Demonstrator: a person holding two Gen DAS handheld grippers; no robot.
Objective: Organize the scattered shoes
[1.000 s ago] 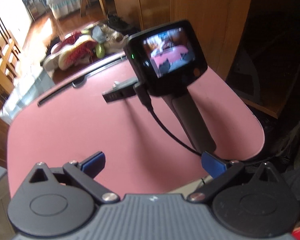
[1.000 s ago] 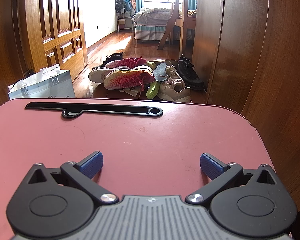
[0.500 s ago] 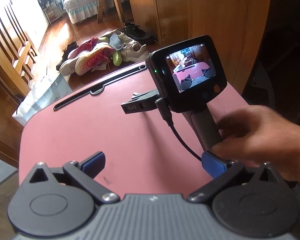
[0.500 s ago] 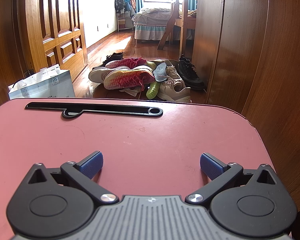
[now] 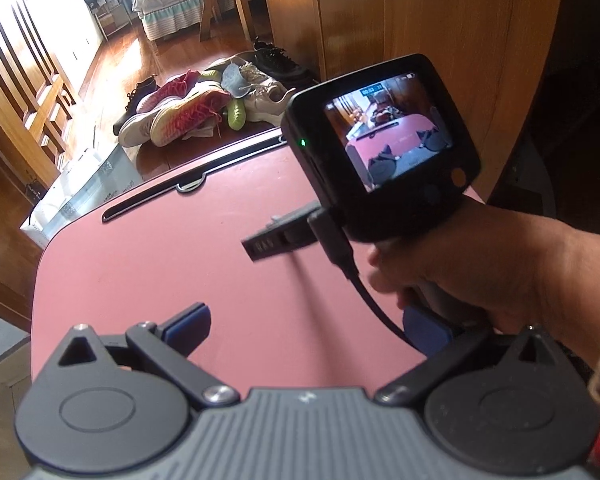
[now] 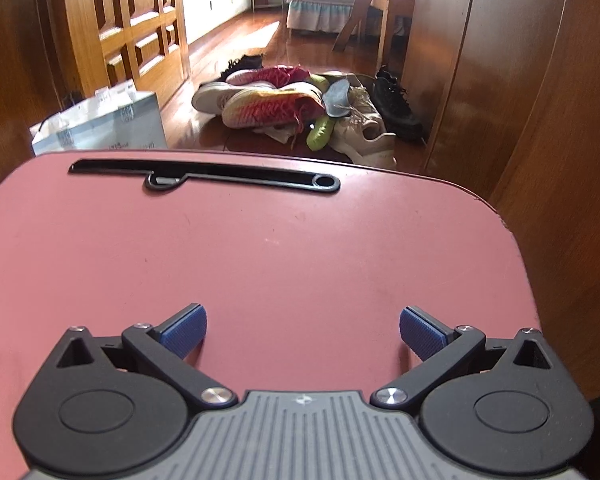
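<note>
Shoes (image 6: 300,108) piled on wooden floor (image 6: 240,40) beyond pink table (image 6: 260,248). Left gripper (image 5: 304,326) and right gripper (image 6: 303,330) both spread wide, empty, above table. Hand (image 5: 480,264) grasps right gripper's handle.

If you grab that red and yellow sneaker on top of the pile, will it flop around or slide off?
The red and yellow sneaker looks soft and knitted on top, so it would probably squash when pinched. Its thick sole should keep it from drooping much. It leans on other shoes, so pulling it may shift them, and loose laces could snag.
</note>
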